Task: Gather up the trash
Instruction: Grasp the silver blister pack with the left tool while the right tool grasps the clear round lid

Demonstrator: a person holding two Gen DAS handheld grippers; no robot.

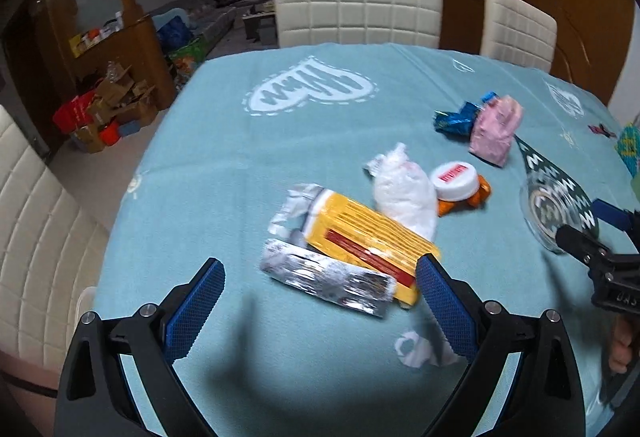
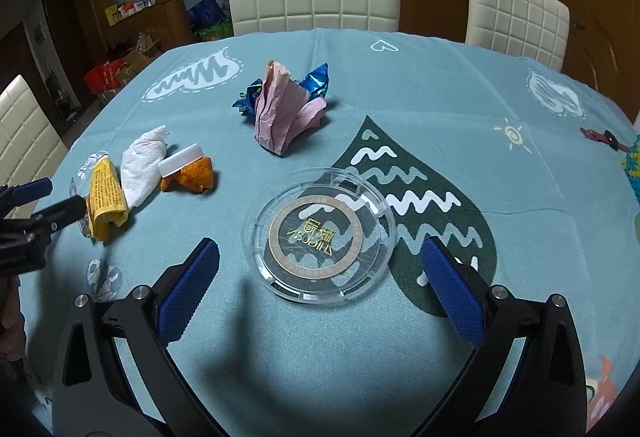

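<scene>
left gripper spread wide, empty, above crinkled silver foil and a glossy yellow packet. right gripper likewise released over a round clear plastic lid. only the right view shows the lid's gold ring.

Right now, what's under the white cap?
The white cap rests tilted on an orange wrapper, beside the white tissue. Whatever lies directly beneath the cap is covered.

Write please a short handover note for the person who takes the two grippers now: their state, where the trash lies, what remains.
Left gripper: open, empty, over the yellow wrapper.
Right gripper: open, empty, facing the clear plastic lid.
On the table: white tissue, white cap on orange peel, pink paper, blue foil.
Nothing collected yet; all remains.
</scene>
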